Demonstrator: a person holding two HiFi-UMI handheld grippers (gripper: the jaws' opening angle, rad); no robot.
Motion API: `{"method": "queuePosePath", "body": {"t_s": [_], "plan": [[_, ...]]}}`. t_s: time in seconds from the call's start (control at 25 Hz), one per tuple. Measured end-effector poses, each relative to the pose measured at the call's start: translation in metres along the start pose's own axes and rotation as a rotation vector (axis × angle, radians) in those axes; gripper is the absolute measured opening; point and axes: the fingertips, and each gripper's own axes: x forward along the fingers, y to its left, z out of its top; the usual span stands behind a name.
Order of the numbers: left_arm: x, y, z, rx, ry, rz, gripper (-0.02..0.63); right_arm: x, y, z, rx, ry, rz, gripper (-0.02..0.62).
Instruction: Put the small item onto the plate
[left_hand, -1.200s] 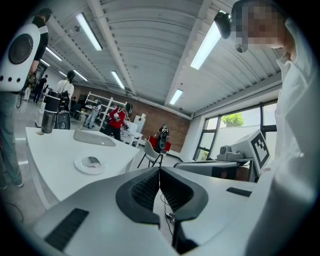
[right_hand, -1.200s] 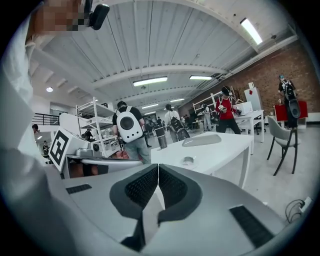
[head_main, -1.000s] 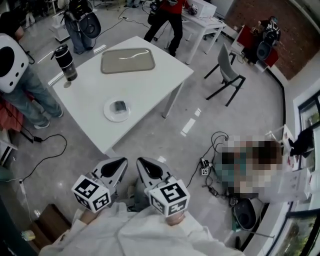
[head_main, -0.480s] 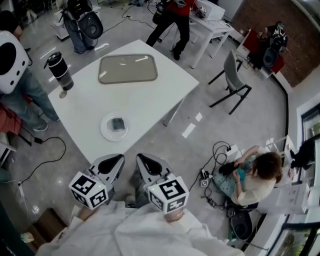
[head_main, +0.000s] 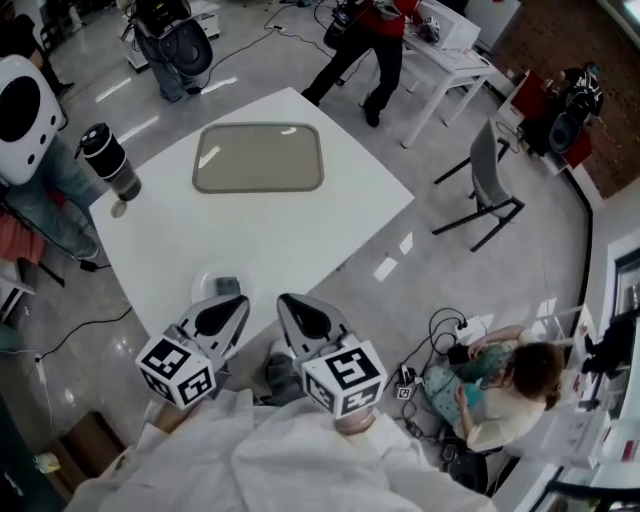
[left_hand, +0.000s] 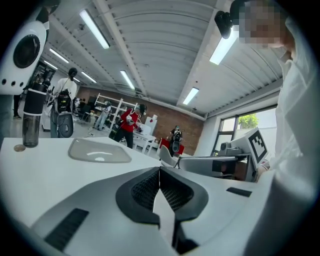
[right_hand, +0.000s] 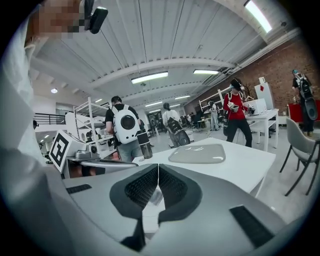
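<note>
Both claws are held shut with nothing between their jaws: in each gripper view the ribbed pads are seen pressed together at the tips. In the head view the left gripper (head_main: 236, 302) and the right gripper (head_main: 289, 300) are carried side by side, level with each other, their tips at the near edge of the white table (head_main: 300, 230).

The small dark item (head_main: 228, 286) is seen already lying on the white plate (head_main: 202, 282). The plate sits just ahead of the left claw's tip, at the near table edge, and is partly covered by that claw in the head view. It lies ahead and to the left of the right claw. Further ahead of both claws, well apart from the plate, a grey tray (head_main: 258, 158) is set. A dark tumbler (head_main: 110, 162) stands far ahead and to the left of the left claw.

As things lie, the placement is judged to be done already, so the main risk is of undoing it. If the closed left claw were pushed forward low over the table edge, the plate could be struck and slid. It could also be tipped, and the item shaken off it. Were another pick intended, the item could only be shoved by shut jaws, not grasped. Because the plate is half hidden behind the left claw, its distance could easily be misjudged.
</note>
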Motion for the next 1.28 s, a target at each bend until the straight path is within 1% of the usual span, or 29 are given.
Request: {"method": "queuePosePath", "body": {"t_s": [0.24, 0.36, 0.48, 0.56, 0.68, 0.84, 0.92, 1.08, 1.28], "plan": [[0.030, 0.029, 0.007, -0.067, -0.040, 0.085, 0.009, 0.027, -0.033, 0.010, -0.019, 0.045, 0.075, 0.015], [0.035, 0.036, 0.006, -0.068, -0.028, 0.121, 0.009, 0.039, -0.040, 0.009, -0.012, 0.060, 0.107, 0.015], [0.032, 0.048, -0.003, -0.082, -0.001, 0.167, 0.009, 0.049, -0.036, 0.001, -0.008, 0.086, 0.147, 0.015], [0.031, 0.054, -0.007, -0.094, 0.005, 0.184, 0.009, 0.052, -0.035, -0.003, -0.007, 0.096, 0.164, 0.015], [0.026, 0.054, -0.012, -0.114, 0.010, 0.201, 0.009, 0.054, -0.034, -0.009, -0.003, 0.117, 0.182, 0.015], [0.017, 0.062, -0.021, -0.131, 0.027, 0.210, 0.009, 0.063, -0.028, -0.014, 0.010, 0.135, 0.180, 0.015], [0.013, 0.067, -0.023, -0.140, 0.030, 0.208, 0.009, 0.068, -0.023, -0.019, 0.013, 0.144, 0.186, 0.015], [0.006, 0.075, -0.021, -0.133, 0.036, 0.203, 0.009, 0.076, -0.016, -0.021, 0.001, 0.155, 0.189, 0.015], [-0.003, 0.083, -0.024, -0.164, 0.056, 0.193, 0.009, 0.082, -0.010, -0.022, 0.020, 0.172, 0.167, 0.015]]}}
